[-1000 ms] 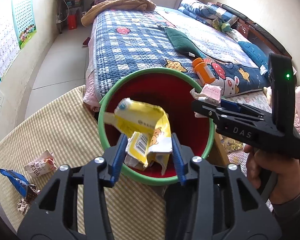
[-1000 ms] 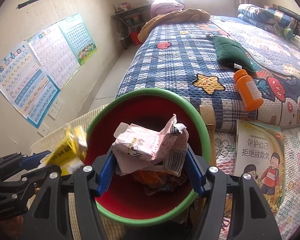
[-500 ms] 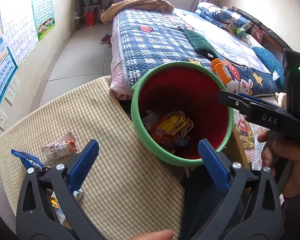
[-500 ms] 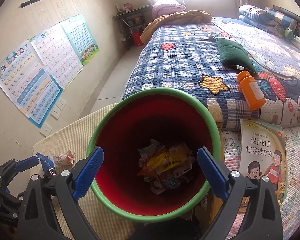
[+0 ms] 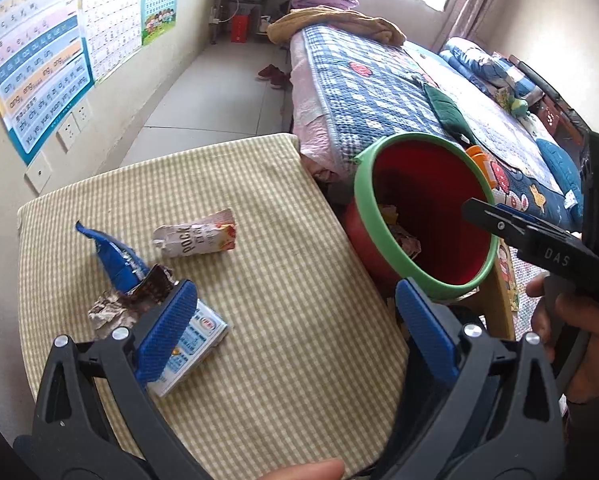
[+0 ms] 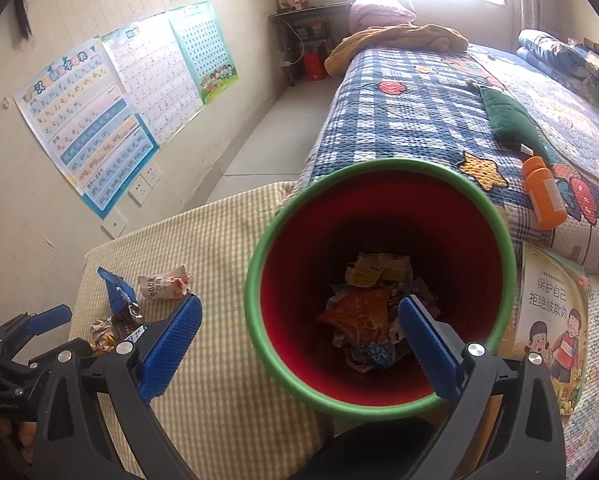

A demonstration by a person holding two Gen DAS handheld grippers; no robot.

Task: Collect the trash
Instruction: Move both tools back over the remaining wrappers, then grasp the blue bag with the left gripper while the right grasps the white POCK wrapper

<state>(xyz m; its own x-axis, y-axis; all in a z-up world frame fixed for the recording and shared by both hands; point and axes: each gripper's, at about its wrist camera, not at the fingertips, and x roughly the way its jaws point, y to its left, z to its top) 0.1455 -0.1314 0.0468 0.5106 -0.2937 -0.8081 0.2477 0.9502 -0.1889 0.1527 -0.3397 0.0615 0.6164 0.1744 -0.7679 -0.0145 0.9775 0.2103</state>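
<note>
Trash on the table: four pieces lie on the checked tablecloth (image 5: 291, 280): a white "Pock" wrapper (image 5: 197, 234), a blue torn packet (image 5: 113, 260), a crumpled brown foil (image 5: 125, 304) and a small blue-and-white carton (image 5: 191, 344). The foil touches the packet; the carton lies just beside the foil.

Bin: the red bin with green rim (image 6: 259, 320) stands just off the table's edge, between table and bed. Crumpled packets (image 6: 373, 320) lie at its bottom.

What changed: a second ago each gripper held a carton over the bin, yellow on the left and pink on the right. Both are now down in the bin, so two more pieces count as collected.

Left gripper (image 5: 295, 328): jaws spread wide, empty, swung back over the table, its left pad above the small carton.

Right gripper (image 6: 299, 348): also wide and empty, over the bin's near rim.

Task standing: judged partly done; the four table pieces remain, and the carton looks the likeliest next pick.

Beyond: bed with checked quilt (image 6: 411, 120), orange bottle (image 6: 545, 196), children's book (image 6: 551, 320).
</note>
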